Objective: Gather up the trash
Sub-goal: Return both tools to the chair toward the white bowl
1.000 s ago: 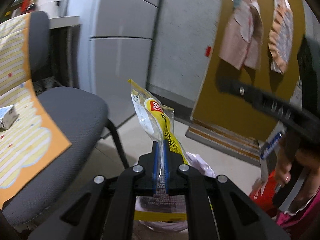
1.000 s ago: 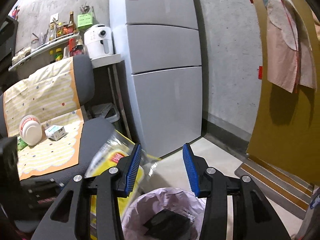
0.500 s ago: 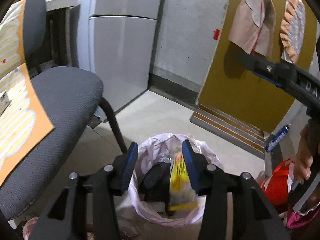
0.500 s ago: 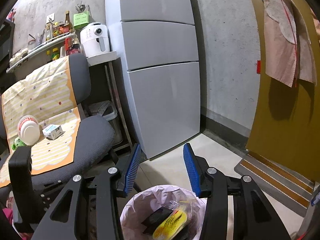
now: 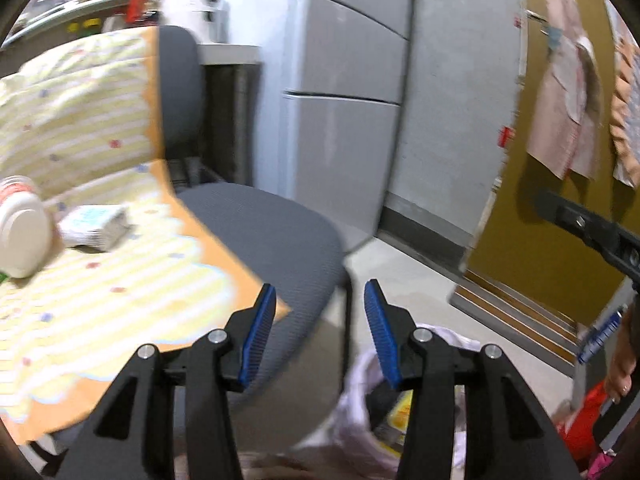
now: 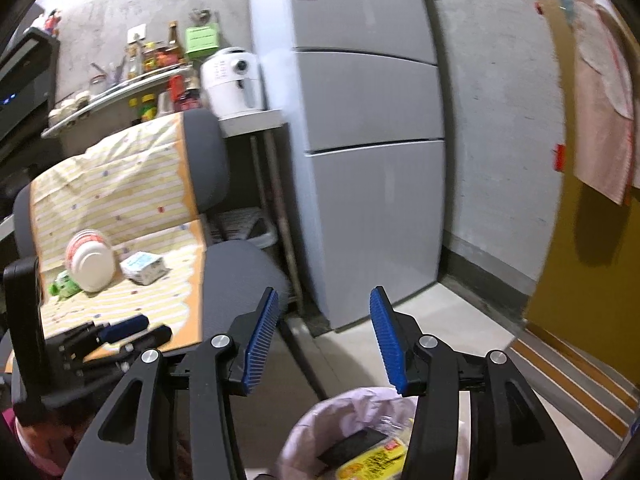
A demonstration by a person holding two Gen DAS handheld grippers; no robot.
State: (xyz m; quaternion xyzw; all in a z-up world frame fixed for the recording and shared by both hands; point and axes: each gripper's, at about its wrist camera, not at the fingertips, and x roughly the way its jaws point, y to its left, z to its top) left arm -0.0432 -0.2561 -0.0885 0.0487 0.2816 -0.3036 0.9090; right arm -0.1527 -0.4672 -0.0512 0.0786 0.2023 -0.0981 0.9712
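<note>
You have almost nothing legible here. The yellow wrapper (image 6: 374,465) lying in the bin bag (image 6: 320,420) carries a small red label and dark print, but you cannot make out a single character. The green box (image 6: 202,38) on the shelf (image 6: 116,90) shows lines of writing too small to read. The small carton (image 6: 143,267) on the chair's striped cloth (image 6: 120,184) has bluish print that stays blurred in both views. No numbers or brand names come through anywhere.
</note>
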